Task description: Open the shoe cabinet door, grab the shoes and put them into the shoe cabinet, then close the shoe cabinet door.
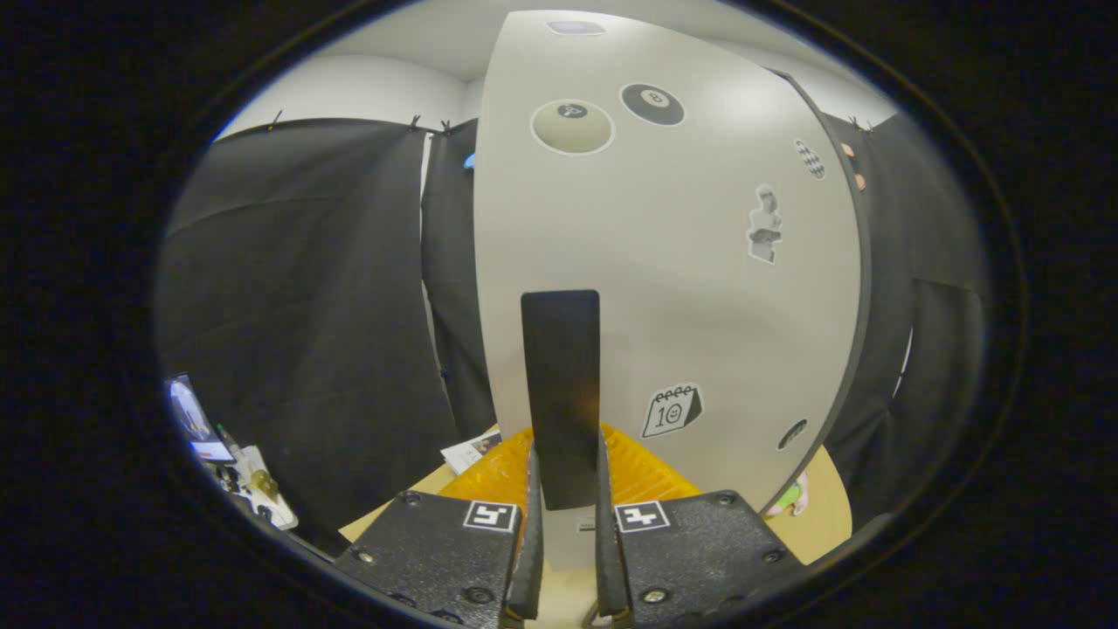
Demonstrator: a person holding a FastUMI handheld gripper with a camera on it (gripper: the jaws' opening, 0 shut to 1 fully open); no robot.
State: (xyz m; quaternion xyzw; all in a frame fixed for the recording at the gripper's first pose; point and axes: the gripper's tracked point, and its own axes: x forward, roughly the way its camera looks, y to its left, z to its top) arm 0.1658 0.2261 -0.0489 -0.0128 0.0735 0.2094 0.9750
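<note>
The shoe cabinet door (690, 288) is a tall pale panel with several stickers, standing right ahead of me. A flat dark handle (561, 393) runs upright on its lower part. My gripper (563, 489) is shut on the lower end of that handle, one finger pressing each side. Behind the door's lower edge an orange ribbed surface (646, 476) shows. The cabinet's dark side edge (860, 288) runs down the right of the door.
Black cloth walls stand left and right of the cabinet. A light wooden floor or tabletop (825, 520) lies below the door. At the far left sits a small stand with a screen (194, 418) and clutter. Some papers (467, 452) lie beside the orange surface.
</note>
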